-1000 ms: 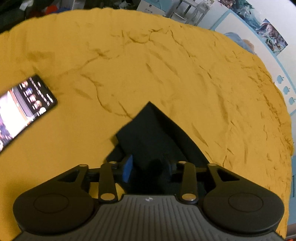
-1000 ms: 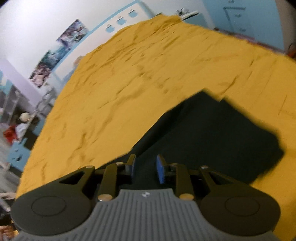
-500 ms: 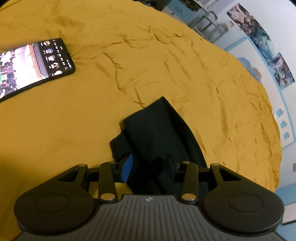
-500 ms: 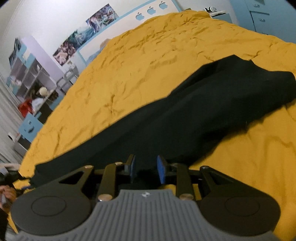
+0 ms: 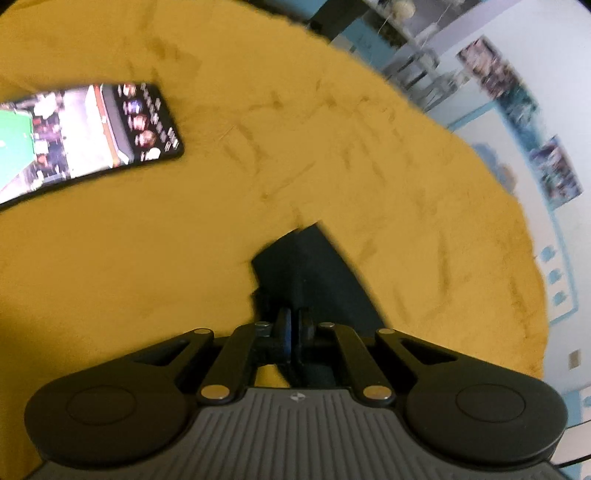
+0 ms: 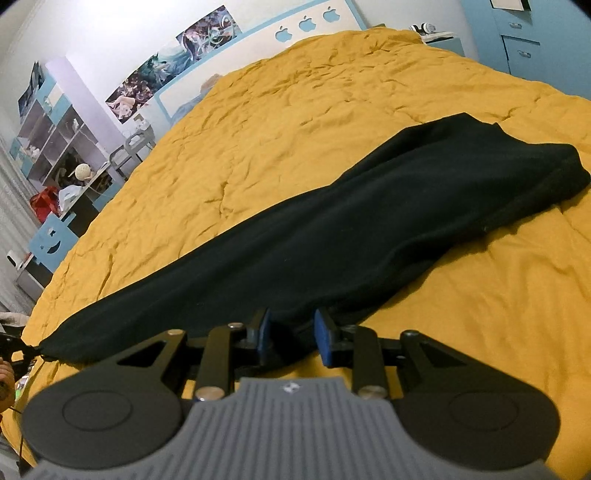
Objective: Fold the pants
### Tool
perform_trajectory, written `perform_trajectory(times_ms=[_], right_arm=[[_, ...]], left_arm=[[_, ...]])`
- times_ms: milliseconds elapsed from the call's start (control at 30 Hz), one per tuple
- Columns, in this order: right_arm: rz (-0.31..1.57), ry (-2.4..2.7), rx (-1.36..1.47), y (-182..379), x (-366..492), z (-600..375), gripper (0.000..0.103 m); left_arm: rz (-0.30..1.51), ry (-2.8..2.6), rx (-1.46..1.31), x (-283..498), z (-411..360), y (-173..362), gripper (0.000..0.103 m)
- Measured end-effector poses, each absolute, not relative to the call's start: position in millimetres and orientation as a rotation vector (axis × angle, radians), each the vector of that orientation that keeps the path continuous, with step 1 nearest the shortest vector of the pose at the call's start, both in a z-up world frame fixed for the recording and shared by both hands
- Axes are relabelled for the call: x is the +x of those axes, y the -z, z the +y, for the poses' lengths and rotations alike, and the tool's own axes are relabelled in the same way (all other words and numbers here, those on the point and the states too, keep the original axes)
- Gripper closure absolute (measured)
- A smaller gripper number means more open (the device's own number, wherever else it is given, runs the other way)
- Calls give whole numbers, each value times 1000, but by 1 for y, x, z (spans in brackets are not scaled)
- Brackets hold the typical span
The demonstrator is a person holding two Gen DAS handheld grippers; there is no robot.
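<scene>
Black pants [image 6: 369,229] lie stretched in a long band across the yellow bedspread [image 6: 314,110], wide end at the right, narrow end at the far left. In the right wrist view, my right gripper [image 6: 293,334] sits at the near edge of the pants, its blue pads closed on a thick bunch of the black cloth. Seen from the left wrist, a narrow end of the pants [image 5: 317,273] points away from me. My left gripper [image 5: 293,332] is shut on that end, pads nearly together with cloth pinched between them.
A lit phone [image 5: 85,136] lies on the bedspread [image 5: 147,258] to the upper left of the left gripper. Beyond the bed stand a white headboard [image 6: 306,26] with blue apple cutouts, open shelves [image 6: 55,147] at the left and blue drawers [image 6: 524,33] at the right.
The left jaws have gone from apart around the cloth to shut on it, and that view has rolled. In the right view the pants went from a bunched patch to a long stretched band.
</scene>
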State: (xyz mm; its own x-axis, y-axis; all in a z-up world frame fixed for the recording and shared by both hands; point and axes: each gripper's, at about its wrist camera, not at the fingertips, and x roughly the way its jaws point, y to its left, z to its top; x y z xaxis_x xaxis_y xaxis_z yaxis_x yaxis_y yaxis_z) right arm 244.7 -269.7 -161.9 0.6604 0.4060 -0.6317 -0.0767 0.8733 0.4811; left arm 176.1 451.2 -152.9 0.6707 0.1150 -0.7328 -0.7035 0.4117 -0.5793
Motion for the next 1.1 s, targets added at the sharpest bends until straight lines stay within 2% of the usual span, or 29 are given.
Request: perform_trajectory(times_ms=[67, 133, 400, 433, 533, 633, 767, 900, 1000, 1100], right_arm=[[812, -276, 382, 160, 244, -263, 79], [798, -264, 278, 154, 245, -252, 79], [708, -315, -165, 162, 253, -193, 78], [732, -320, -204, 167, 254, -189, 78], [988, -323, -257, 184, 260, -190, 79], [1053, -338, -197, 176, 256, -208, 80], [1026, -386, -83, 165, 251, -237, 80], [891, -311, 8, 148, 247, -264, 78], [791, -222, -2, 140, 257, -288, 73], [729, -155, -48, 137, 284, -310, 73]], left_arm=[[688, -566, -1029, 180, 455, 162, 97], [680, -580, -1028, 179, 455, 162, 91], [666, -677, -894, 171, 435, 132, 88], [660, -691, -864, 171, 432, 126, 88], [617, -714, -768, 167, 418, 103, 84], [574, -687, -692, 169, 394, 84, 83], [606, -469, -594, 196, 320, 73, 75], [680, -133, -442, 224, 196, 79, 65], [736, 85, -363, 241, 103, 92, 64], [772, 231, -245, 254, 11, 104, 64]])
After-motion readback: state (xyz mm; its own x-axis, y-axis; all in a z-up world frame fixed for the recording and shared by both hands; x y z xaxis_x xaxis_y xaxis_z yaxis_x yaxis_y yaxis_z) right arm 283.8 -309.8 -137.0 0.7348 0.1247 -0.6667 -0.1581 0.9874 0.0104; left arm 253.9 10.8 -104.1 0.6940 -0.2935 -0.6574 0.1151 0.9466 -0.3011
